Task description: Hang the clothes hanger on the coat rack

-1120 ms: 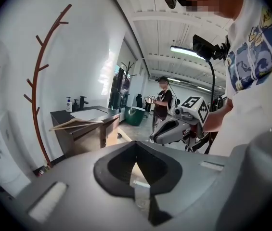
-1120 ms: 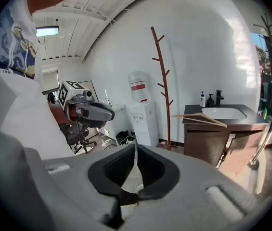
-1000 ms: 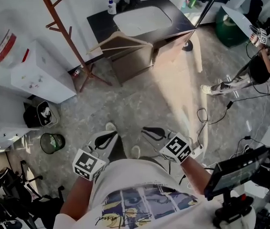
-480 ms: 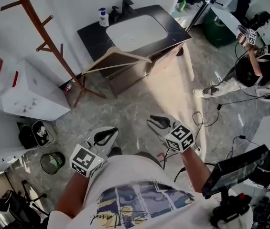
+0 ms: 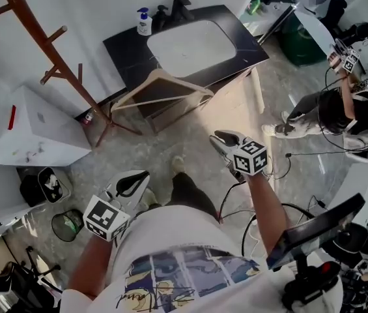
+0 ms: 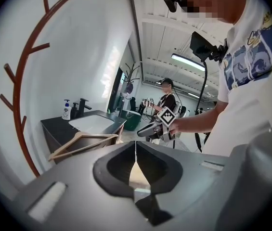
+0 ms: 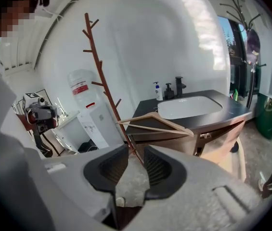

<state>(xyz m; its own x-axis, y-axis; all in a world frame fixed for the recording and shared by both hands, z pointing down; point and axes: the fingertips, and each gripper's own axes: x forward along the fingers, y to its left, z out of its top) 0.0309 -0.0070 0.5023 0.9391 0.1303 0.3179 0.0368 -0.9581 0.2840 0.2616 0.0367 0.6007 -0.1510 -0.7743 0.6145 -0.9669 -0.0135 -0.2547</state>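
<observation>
The coat rack (image 5: 56, 60) stands ahead and to the left of both tongs. The sink cabinet (image 5: 125, 44) is straight ahead, with the wooden hanger (image 5: 163, 74) perched at its near edge, well apart from them. The right gripper (image 5: 216, 135) is empty and its jaws have just been opening to a middling gap. The left gripper (image 5: 146, 173) is closed and empty. A half-spread jaw could nudge the thin hanger off its perch.

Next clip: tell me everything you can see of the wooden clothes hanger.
The clothes hanger is a triangular frame of pale, bare-looking wood: two sloping arms that meet at a rounded top, with a thin straight bar beneath. It is not hung. It lies roughly flat on the front corner of the dark vanity counter, with one end jutting past the edge. Its hook cannot be made out. It sits apart from the coat rack, and only the counter touches it.
</observation>
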